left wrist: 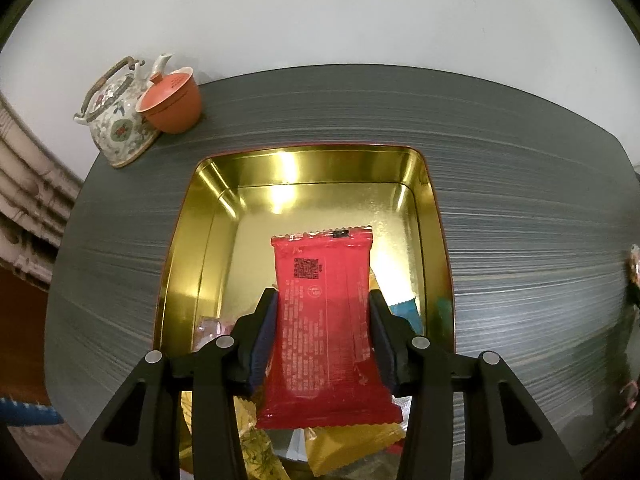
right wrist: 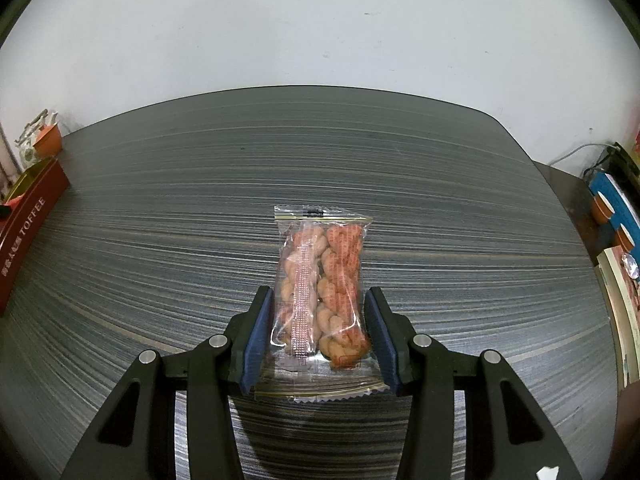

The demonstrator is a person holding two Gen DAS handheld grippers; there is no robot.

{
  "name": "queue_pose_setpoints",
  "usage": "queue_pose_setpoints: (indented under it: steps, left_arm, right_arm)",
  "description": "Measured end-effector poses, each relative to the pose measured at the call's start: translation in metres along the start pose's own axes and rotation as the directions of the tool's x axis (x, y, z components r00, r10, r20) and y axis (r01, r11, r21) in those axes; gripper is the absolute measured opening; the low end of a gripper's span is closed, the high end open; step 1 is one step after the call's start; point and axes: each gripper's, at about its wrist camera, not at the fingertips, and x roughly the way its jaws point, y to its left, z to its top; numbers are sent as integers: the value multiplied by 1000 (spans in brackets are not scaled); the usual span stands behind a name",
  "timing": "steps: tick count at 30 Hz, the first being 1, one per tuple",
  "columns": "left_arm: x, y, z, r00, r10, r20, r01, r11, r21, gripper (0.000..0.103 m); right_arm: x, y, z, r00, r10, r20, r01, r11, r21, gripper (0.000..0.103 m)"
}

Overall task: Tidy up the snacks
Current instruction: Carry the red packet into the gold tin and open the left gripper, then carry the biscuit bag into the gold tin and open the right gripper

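My left gripper [left wrist: 322, 300] is shut on a red snack packet [left wrist: 326, 320] and holds it above the open gold-lined tin [left wrist: 400, 168]. Several other wrapped snacks, yellow [left wrist: 344, 446], blue [left wrist: 406, 314] and pink [left wrist: 210, 330], lie in the near end of the tin. My right gripper [right wrist: 319, 300] is shut on a clear packet of twisted dough snacks [right wrist: 320, 284] and holds it over the grey table [right wrist: 440, 200]. The tin shows from outside as a dark red box marked TOFFEE in the right wrist view [right wrist: 28, 216], far to the left.
A floral teapot [left wrist: 116, 120] and an orange lidded cup [left wrist: 172, 98] stand at the table's back left corner. Blue and orange items [right wrist: 612, 208] and a cable lie past the table's right edge. A white wall is behind.
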Motion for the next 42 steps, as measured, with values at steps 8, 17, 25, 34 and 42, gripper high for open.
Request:
queue_pose_setpoints:
  steps: [8, 17, 25, 34, 42]
  left_arm:
    - [-6, 4, 2, 1000, -15, 0, 15, 1000, 3, 51]
    - [-41, 5, -12, 996, -23, 84, 18, 998, 61, 65]
    - [-74, 31, -29, 989, -42, 143, 39, 999, 22, 70]
    - [-86, 71, -57, 988, 1, 157, 6, 999, -47, 73]
    - [-89, 96, -84, 986, 50, 159, -34, 994, -100, 78]
  right_arm:
    - [-1, 6, -1, 1000, -29, 1, 29, 999, 27, 40]
    - [-1, 17, 0, 995, -100, -12, 101, 994, 43, 37]
    - [-10, 30, 0, 994, -105, -27, 106, 993, 49, 37]
    - [-28, 84, 24, 1000, 14, 3, -14, 1000, -3, 37]
    - [-55, 190, 45, 982, 189, 30, -183, 974, -132, 37]
